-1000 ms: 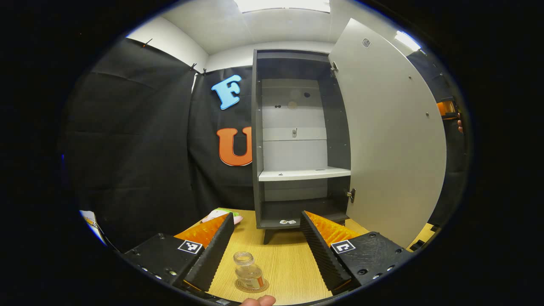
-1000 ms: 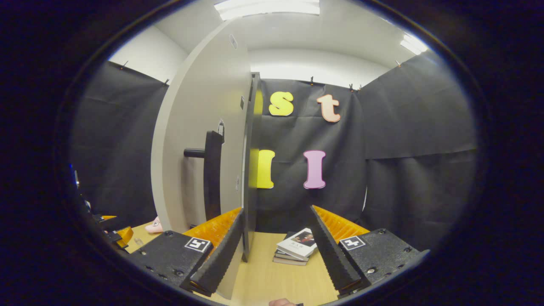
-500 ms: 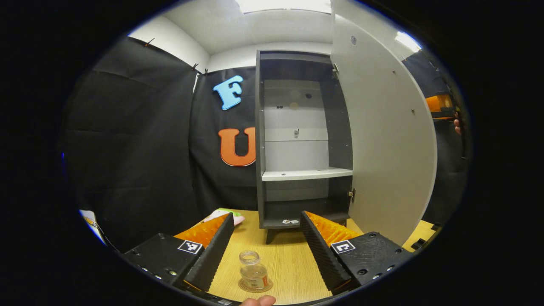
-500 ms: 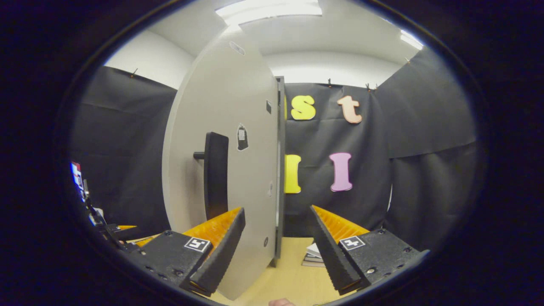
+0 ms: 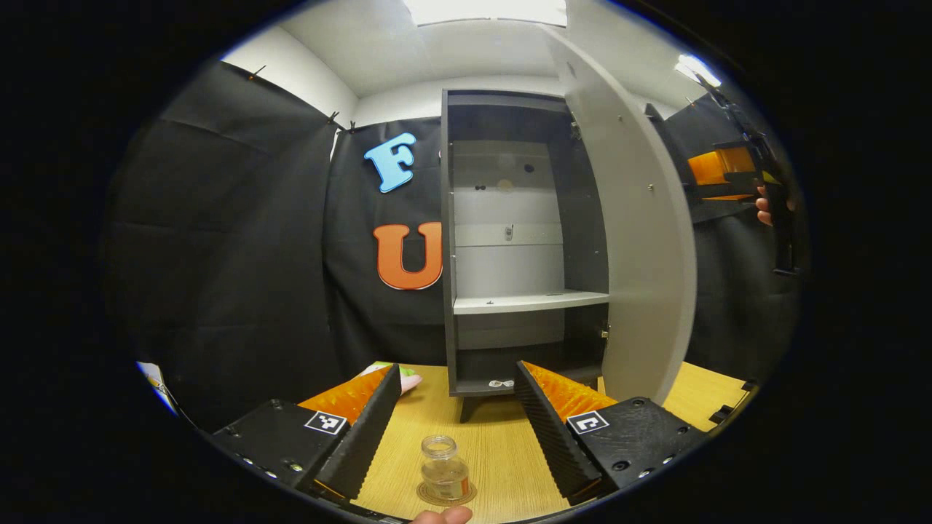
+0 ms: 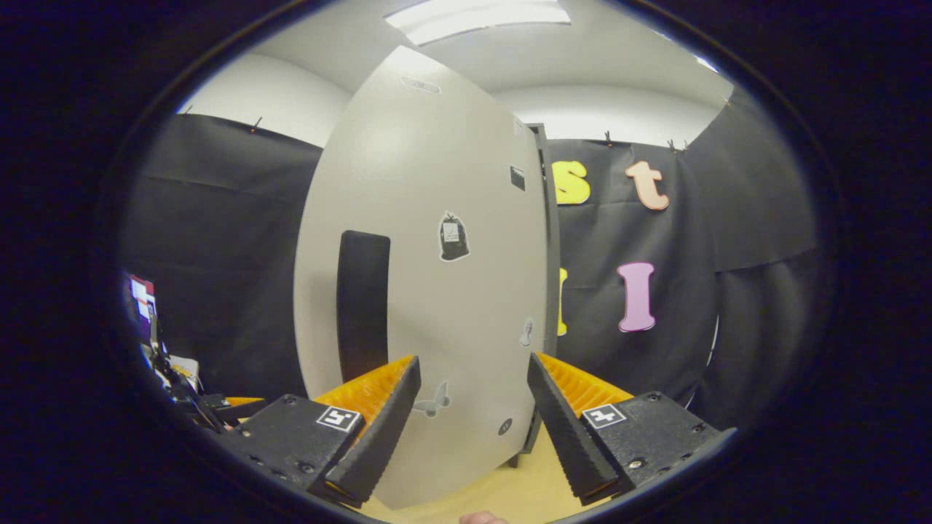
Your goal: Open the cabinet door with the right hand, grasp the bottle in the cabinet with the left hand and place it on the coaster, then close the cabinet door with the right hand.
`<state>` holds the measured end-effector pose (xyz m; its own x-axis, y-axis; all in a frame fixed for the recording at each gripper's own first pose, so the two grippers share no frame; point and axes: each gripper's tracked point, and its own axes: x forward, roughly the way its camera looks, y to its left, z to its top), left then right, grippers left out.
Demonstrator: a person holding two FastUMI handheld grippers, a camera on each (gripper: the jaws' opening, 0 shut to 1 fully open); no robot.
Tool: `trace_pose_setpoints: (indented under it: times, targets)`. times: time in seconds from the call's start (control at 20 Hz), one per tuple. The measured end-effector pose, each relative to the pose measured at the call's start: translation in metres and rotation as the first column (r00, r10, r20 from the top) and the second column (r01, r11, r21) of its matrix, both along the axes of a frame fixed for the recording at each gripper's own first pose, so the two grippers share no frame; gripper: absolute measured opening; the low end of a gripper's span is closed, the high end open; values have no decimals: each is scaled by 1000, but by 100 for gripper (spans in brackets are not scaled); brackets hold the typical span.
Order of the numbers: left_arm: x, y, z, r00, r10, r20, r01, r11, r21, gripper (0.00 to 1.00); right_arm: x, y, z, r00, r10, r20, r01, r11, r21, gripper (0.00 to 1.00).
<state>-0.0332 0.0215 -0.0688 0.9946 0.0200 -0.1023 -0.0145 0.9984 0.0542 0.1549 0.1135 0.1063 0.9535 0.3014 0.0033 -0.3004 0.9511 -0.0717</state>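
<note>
Grippers first: our left gripper [image 5: 457, 418] sits low over the pale wooden worktop [image 5: 502, 444], pointing toward the far wall, its two fingers spread wide apart and gripping nothing. Between them, at the near edge of the left gripper view, the small clear glass bottle with no cap [image 5: 443, 469] stands upright on the round brown coaster [image 5: 445, 495]; neither finger touches it. A fingertip of the hand [image 5: 440, 516] that carries this gripper peeks in at the very bottom.

Beyond the bottle stands the tall dark grey cabinet [image 5: 445, 240], on short legs on the worktop, with a pale shelf [image 5: 528, 302] across its lower part. Its light grey door [image 5: 633, 240] hangs on the right side, swung partly open, so we see its inner face at an angle. Far right, past the door's edge, we see our right gripper [image 5: 717, 171] held up high, with fingers of the hand [image 5: 763, 207] that carries it wrapped round its grip.

From the right gripper view, our right gripper [image 6: 473, 407] faces the outer face of the same door [image 6: 429, 291] at close range, its fingers released and well apart, holding nothing. We cannot tell whether either finger touches the panel. The long black vertical handle [image 6: 362, 302] lies left of the gap between the fingers, above the left finger. Small dark stickers [image 6: 453, 236] dot the door's outer face.
</note>
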Motion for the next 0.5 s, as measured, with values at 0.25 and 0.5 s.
trace_pose_setpoints:
  times: [0.25, 0.5]
  targets:
    - [-2, 13, -2, 1000, 10, -10, -11, 1000, -9, 94, 36, 52, -5, 998, 57, -3, -57, 998, 6, 96]
    - [2, 38, -1, 998, 54, -7, -55, 998, -17, 94, 93, 114, -15, 991, 131, -21, -130, 990, 61, 96]
